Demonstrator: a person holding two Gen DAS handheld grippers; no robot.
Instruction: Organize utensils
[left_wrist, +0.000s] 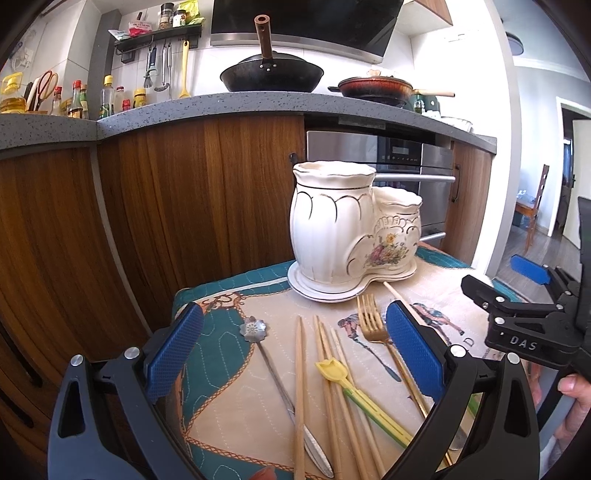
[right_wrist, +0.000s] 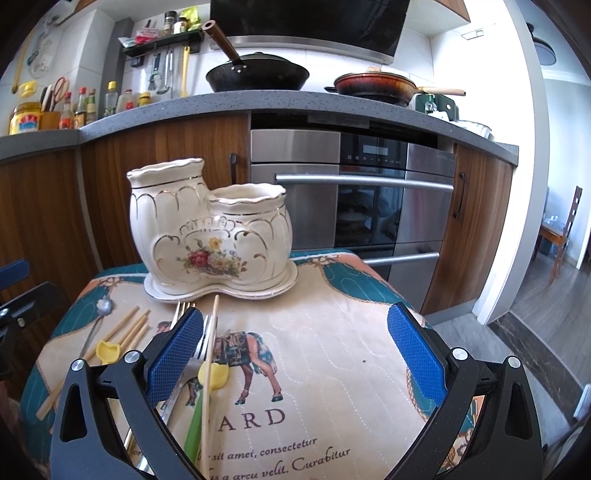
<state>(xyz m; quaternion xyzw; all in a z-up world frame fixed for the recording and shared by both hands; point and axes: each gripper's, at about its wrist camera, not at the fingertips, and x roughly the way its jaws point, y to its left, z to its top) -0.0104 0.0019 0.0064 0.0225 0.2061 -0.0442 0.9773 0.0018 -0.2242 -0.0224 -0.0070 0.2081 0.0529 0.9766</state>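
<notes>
Left wrist view: both tools spread wide and empty above a worktop strewn with utensils.

Left tool (left_wrist: 295, 354) hangs released over the patterned cloth (left_wrist: 229, 406), framing a flower-ended spoon (left_wrist: 255, 328), bamboo chopsticks (left_wrist: 299, 387), a yellow-tipped green pick (left_wrist: 354, 384) and a gold fork (left_wrist: 373, 321); cream ceramic holder (left_wrist: 332, 229), with two compartments on its tray, stands upright just beyond them, both openings showing no utensils; right tool (right_wrist: 295, 350) is likewise released, with a fork (right_wrist: 201, 350), a thin stick (right_wrist: 210, 369) and a second yellow-tipped pick (right_wrist: 214, 374) near its left finger; holder (right_wrist: 207, 229) sits ahead.
</notes>
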